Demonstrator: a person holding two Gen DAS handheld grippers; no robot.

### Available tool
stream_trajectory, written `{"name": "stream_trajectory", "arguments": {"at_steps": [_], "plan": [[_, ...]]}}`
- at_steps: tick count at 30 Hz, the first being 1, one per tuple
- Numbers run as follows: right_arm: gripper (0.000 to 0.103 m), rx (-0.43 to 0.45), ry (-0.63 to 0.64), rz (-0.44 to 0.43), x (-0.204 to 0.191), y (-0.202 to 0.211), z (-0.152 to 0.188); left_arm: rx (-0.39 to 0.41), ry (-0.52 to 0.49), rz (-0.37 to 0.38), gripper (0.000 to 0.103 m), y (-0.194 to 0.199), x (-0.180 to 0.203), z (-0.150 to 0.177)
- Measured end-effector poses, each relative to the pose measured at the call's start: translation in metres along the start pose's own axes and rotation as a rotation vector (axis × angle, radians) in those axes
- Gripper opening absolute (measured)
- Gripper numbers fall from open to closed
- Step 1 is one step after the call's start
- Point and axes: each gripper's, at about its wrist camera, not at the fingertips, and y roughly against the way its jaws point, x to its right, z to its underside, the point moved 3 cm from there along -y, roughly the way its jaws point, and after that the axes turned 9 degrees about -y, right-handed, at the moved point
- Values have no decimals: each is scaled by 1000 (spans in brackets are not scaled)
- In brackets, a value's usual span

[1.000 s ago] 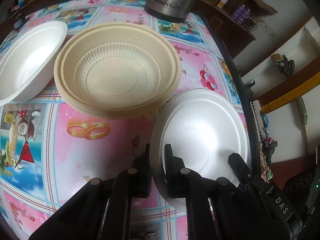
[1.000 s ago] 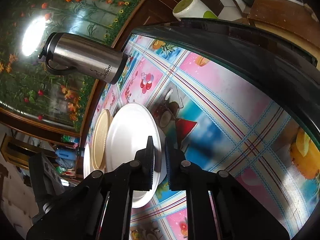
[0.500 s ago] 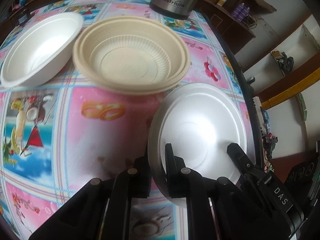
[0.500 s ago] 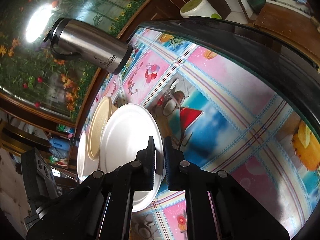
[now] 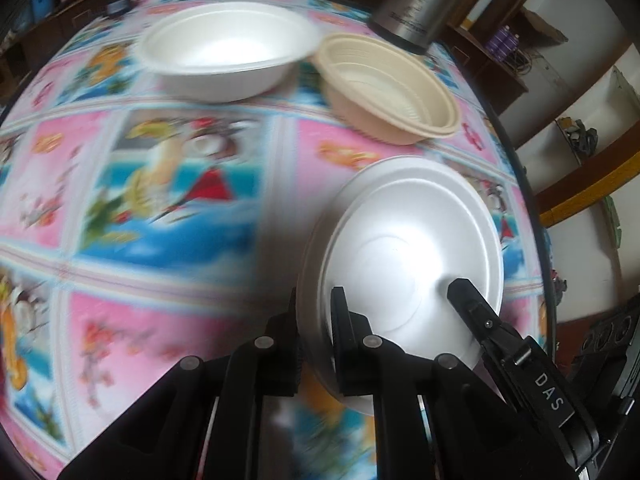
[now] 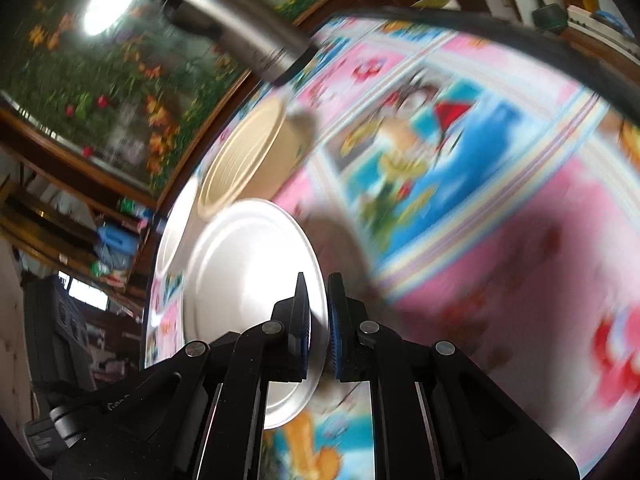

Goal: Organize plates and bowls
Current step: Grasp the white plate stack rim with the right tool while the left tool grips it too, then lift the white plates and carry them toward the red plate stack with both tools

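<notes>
Since a second ago, the round white foam plate [image 5: 412, 248] has been carried leftward over the patterned tablecloth [image 5: 160, 184], clamped at opposite rims by the left gripper [image 5: 316, 324] and right gripper [image 6: 318, 320]. At upper frame, a white foam bowl [image 5: 224, 56] and ribbed beige plastic bowl [image 5: 392, 88] are seen.

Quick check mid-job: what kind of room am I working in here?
Probably a home dining or living room: a table under a bright cartoon-print tablecloth, a steel thermos, and wooden shelves with household clutter.
</notes>
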Motion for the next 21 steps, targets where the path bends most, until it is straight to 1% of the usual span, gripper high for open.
{"name": "stream_trajectory", "arguments": {"at_steps": [6, 10, 15, 21], "plan": [[8, -70, 77, 11, -31, -11, 41, 18, 34, -29, 12, 24, -46, 34], [8, -119, 130, 16, -49, -14, 71, 38, 36, -75, 12, 41, -72, 56], [8, -157, 195, 29, -63, -13, 100, 46, 41, -77, 13, 55, -94, 80], [8, -206, 251, 34, -74, -15, 135, 65, 29, -105, 13, 73, -114, 108]]}}
